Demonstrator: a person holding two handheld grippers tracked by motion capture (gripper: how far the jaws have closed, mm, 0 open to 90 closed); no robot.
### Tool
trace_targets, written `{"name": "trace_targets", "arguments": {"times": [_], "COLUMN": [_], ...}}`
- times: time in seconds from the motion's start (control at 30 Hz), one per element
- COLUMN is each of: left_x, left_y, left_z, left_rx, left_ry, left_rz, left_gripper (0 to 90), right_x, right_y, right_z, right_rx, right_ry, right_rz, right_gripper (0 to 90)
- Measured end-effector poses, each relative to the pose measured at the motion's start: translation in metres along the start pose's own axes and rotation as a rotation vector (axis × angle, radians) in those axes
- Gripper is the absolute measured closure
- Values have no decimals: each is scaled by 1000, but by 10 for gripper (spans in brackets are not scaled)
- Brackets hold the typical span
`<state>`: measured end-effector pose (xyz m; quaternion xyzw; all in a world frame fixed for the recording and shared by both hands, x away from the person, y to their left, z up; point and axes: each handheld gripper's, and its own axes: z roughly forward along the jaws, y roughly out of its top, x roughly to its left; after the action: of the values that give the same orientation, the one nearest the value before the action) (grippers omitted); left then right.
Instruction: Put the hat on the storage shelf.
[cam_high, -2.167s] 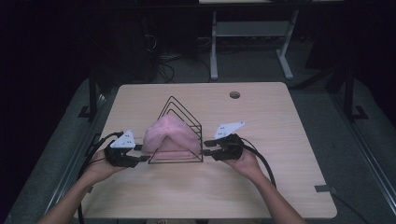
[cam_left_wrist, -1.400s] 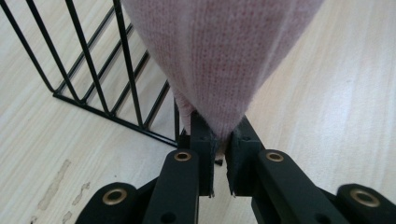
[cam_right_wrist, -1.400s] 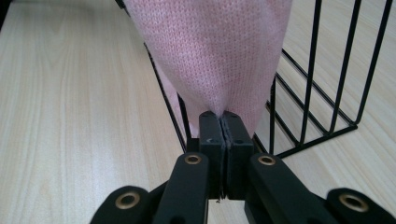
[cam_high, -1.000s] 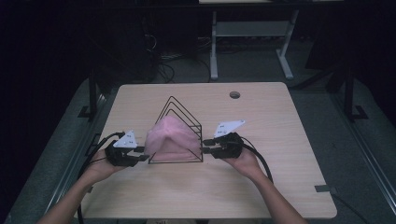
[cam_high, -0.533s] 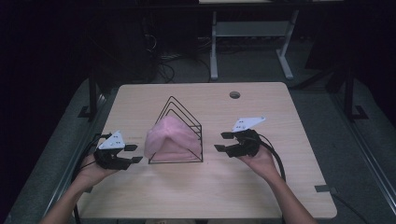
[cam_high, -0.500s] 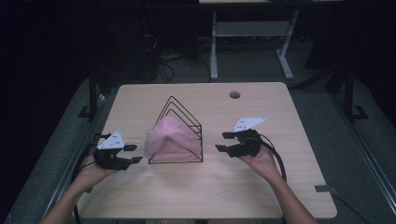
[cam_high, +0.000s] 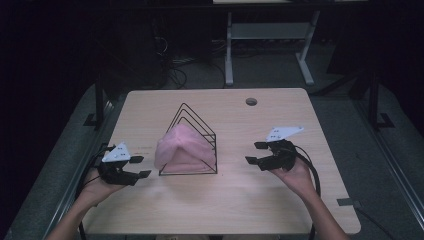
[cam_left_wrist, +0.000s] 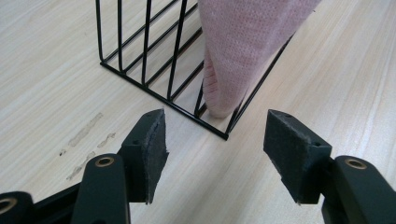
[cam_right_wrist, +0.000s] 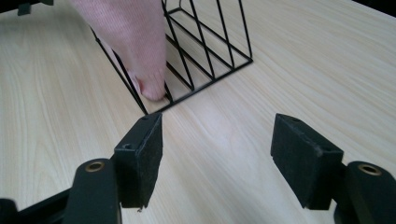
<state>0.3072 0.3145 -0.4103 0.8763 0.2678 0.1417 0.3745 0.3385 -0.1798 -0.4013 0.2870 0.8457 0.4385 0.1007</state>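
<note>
A pink cloth (cam_high: 181, 149) drapes over the near wires of a black wire rack (cam_high: 192, 141) at mid-worktop (cam_high: 230, 200). The left gripper (cam_high: 131, 167) and right gripper (cam_high: 257, 152) flank it, well apart from it, jaws spread and empty. The cloth looks loosely hung; a snag or nudge could slide it off or shift the light rack.

Pink cloth (cam_high: 179, 147) draped over black wire rack (cam_high: 196, 131), mid-table — upright
</note>
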Motion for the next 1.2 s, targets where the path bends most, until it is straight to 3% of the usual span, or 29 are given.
{"name": "trace_targets", "arguments": {"times": [0.8,0.83,1.2], "left_x": [-7,-8,-14], "left_y": [-19,-20,-25], "left_z": [-5,-5,-7], "left_rx": [-5,-11,-27], "left_ry": [16,17,30], "left_rz": [-37,-54,-49], "left_gripper": [337,336,331], "right_x": [-10,-11,-10], "right_y": [-65,-68,-99], "right_z": [-49,-51,-64], "right_rx": [-4,0,11], "right_ry": [-95,-101,-126], "right_rz": [103,108,151], "right_gripper": [313,313,313]}}
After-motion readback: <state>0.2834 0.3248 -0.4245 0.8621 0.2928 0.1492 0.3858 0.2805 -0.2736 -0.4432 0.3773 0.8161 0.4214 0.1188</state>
